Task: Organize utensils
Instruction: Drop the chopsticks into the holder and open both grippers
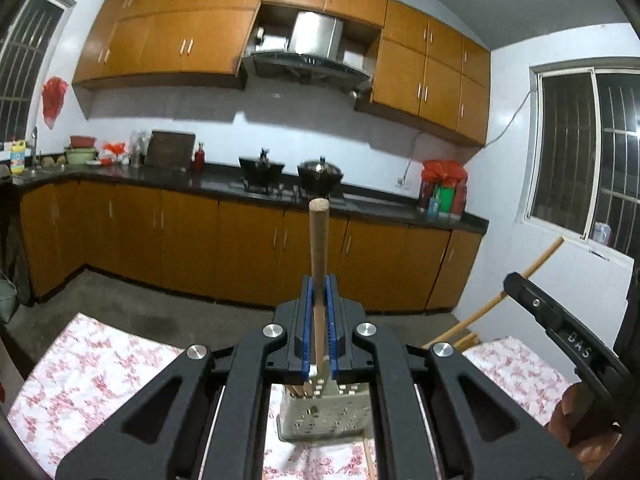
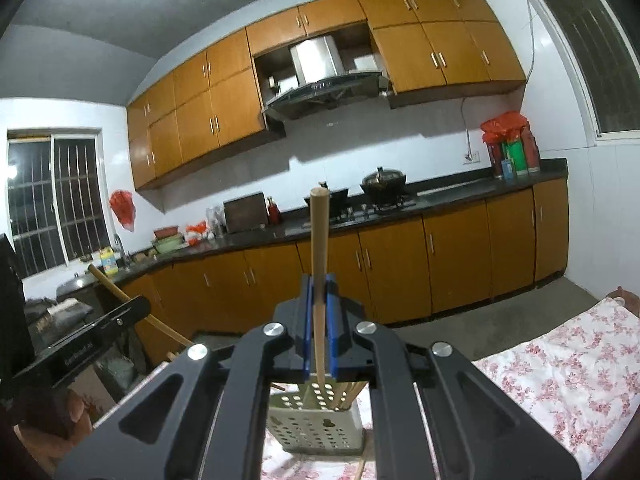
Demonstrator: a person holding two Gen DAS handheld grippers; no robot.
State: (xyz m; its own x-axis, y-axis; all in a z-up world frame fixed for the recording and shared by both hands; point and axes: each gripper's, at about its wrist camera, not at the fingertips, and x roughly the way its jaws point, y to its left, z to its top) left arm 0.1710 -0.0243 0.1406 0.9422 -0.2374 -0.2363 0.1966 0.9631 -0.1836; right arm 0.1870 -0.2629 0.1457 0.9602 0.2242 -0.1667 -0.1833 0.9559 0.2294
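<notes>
So here's where I'm at: both grippers are clenched on a wooden stick each, chopstick-looking. The left gripper [image 1: 319, 280] pinches its wooden stick [image 1: 319, 248] between the blue pads [image 1: 307, 320], and the right gripper [image 2: 319, 280] does the same with its own stick [image 2: 319, 240].

Everything hinges on the perforated metal holder [image 1: 324, 412]. It stands on the flowered tablecloth [image 1: 88, 368], directly below both sets of jaws, and each stick's long axis runs straight up out of the jaws and down toward the holder. From the right wrist the holder [image 2: 316, 420] shows more sticks already leaning inside it. The sticks look lined up over the opening, so my guess is the next move is mostly a straight drop, not a sideways shift. Neither hand looks clearly nearer, they're about equal above it.

What I can't make out: the lower ends of both held sticks vanish behind the gripper bodies, so I can't say if the tips are already inside the holder or just above its rim. The holder's rim is mostly blocked too. There's one loose stick [image 1: 370, 456] lying on the cloth beside the holder's base, cut off by the frame
</notes>
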